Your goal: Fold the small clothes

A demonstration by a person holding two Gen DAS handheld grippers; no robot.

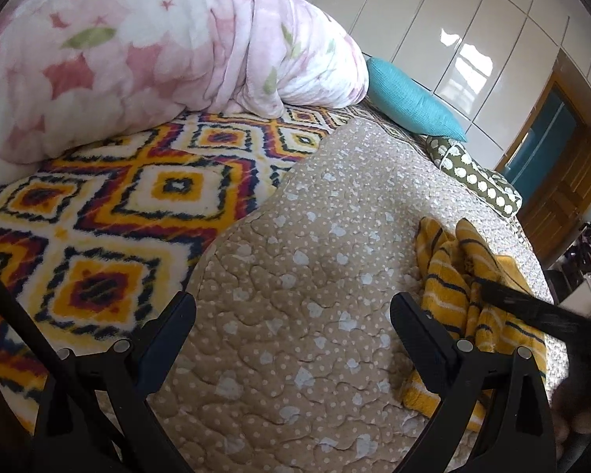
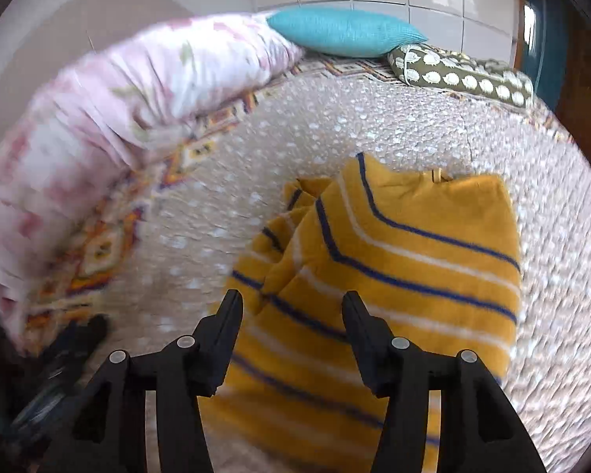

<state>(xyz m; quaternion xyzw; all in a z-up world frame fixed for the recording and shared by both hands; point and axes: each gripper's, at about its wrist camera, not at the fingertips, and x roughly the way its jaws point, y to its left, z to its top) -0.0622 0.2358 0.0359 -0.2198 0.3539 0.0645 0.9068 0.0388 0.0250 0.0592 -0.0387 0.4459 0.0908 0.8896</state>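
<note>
A beige quilted bedcover (image 1: 315,244) with pale dots and hearts fills most of both views, spread over a fleecy blanket with orange, yellow and navy diamonds (image 1: 110,213). A bulky pink floral duvet (image 1: 138,47) is heaped along the far left edge. Beyond it, near glossy white wardrobe doors (image 1: 472,31), a turquoise cushion (image 2: 346,31) leans beside an olive bolster printed with white spots (image 2: 465,75).

The small mustard-yellow garment with navy and white stripes (image 2: 394,260) lies crumpled on the beige cover, partly bunched on its left side.

The right gripper (image 2: 291,299) hangs just above the garment's near part, its jaws set partly apart and holding nothing. The left gripper (image 1: 293,303) is over bare quilt, left of the garment, jaws spread wide and empty.
</note>
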